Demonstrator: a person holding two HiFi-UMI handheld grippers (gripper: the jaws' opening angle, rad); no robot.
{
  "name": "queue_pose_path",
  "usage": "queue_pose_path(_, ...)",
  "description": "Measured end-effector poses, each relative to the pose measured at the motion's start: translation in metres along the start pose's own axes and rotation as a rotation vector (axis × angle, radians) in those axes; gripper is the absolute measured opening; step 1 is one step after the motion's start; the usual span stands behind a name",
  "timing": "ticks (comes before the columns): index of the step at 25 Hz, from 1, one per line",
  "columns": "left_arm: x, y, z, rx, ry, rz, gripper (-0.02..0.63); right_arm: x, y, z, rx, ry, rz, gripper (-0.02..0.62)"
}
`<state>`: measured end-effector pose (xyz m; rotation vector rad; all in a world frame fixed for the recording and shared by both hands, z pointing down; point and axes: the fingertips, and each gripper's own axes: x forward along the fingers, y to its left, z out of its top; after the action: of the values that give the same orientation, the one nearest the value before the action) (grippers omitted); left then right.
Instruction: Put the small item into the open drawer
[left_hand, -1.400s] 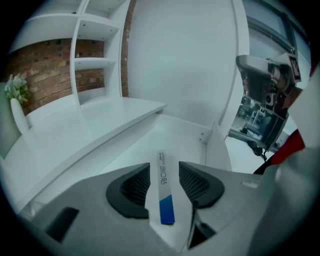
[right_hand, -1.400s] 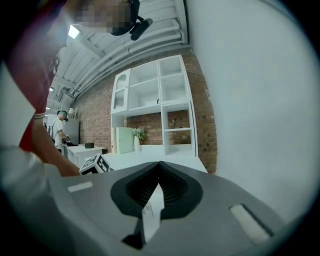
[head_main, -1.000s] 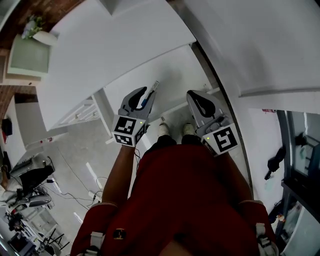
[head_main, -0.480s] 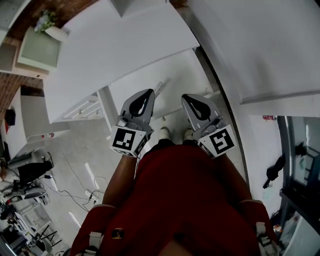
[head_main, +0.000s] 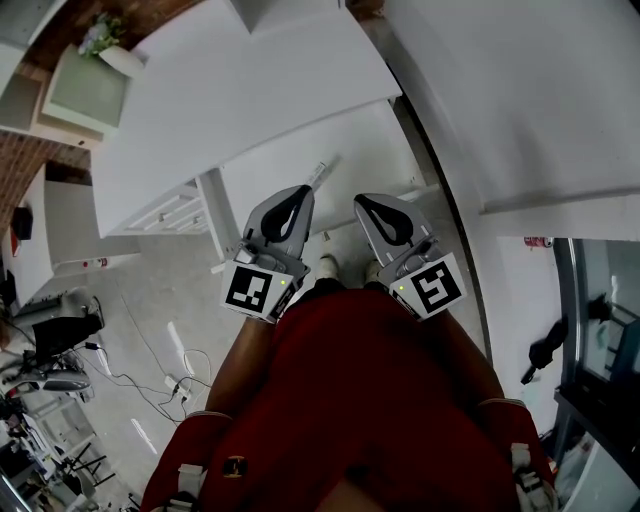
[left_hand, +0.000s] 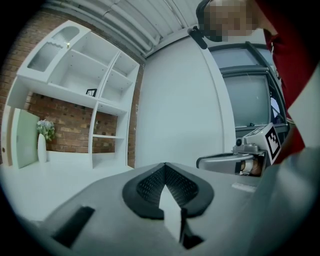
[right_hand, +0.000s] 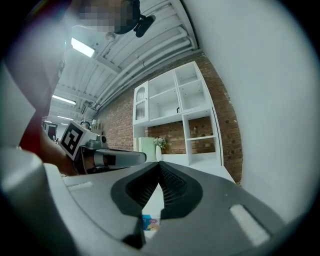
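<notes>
Left gripper (head_main: 300, 195), at 9 o'clock of right gripper (head_main: 365, 205), has just closed on nothing and risen; right likewise closed, empty; small blue item (right_hand: 150, 221) lies on white beneath it, so release looks done, though whether inside the drawer I cannot tell.

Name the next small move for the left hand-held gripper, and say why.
Probably draw the left hand-held gripper back, clear of what looks like the open drawer. Its jaws have just closed with nothing between them, and the small white item lies on the drawer floor ahead of its tip, so placing seems done.
</notes>
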<state>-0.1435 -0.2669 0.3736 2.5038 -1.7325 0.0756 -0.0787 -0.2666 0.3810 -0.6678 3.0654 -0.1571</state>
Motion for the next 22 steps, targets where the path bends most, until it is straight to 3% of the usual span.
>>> queue_pose_path(22, -0.006, 0.009, -0.009, -0.01, 0.022, 0.037, 0.008, 0.002, -0.001, -0.007, 0.008, 0.017, 0.004, 0.011)
